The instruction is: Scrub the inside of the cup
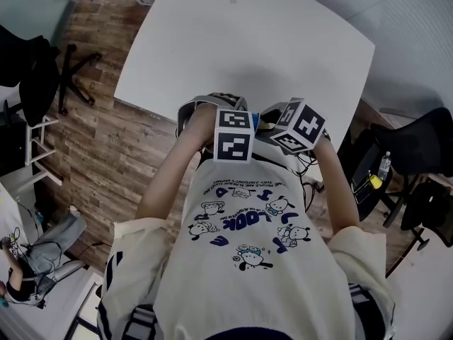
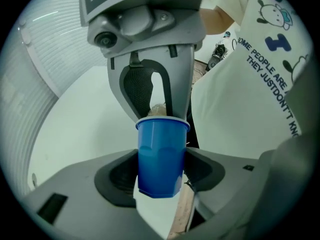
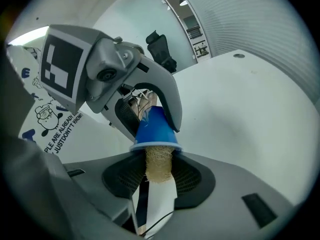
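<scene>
White table [image 1: 269,41] behind; left gripper [image 2: 161,176] clamps blue cup [image 2: 160,151] between fingers, right gripper [image 3: 159,178] pinches scrubber [image 3: 158,163] stuffed into cup mouth

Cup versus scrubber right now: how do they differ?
The blue cup is smooth plastic; the scrubber is tan and fibrous. The cup sits in the left gripper, the scrubber in the right gripper. The cup is wider; the scrubber's far end is inside its mouth. Both are clamped between jaws.
</scene>
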Motion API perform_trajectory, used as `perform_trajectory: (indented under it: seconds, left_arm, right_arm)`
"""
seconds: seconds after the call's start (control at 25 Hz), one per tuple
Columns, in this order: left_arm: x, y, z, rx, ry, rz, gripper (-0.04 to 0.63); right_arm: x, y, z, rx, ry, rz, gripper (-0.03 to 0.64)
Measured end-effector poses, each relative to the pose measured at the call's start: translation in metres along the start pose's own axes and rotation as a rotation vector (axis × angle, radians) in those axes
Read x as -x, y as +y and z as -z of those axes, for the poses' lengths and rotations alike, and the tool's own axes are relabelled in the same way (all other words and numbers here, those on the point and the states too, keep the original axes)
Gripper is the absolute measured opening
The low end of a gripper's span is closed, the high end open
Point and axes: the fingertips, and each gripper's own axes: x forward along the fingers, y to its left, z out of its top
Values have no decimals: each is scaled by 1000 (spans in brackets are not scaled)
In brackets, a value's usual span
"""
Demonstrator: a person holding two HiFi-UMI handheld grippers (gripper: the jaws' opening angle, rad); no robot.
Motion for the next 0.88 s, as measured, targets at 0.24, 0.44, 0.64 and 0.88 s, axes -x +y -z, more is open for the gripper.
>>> perform_trajectory:
  seconds: [0.24,0.44,0.64,0.88]
  left_arm:
    - [-5,-4,3,126,-25,91,302]
    - [-4,-6,1,243,-85,155,302]
    - [-3,-4,-2,349,-140,209,302]
    - [-1,0,-9,435,-216,261,302]
  right_arm:
    - [-5,2,0,233,64,119,178]
    - [-3,4,-2,425,96,205,178]
    - [1,0,-3,553,110,287,178]
    - [6,0,-5,710,107,360,178]
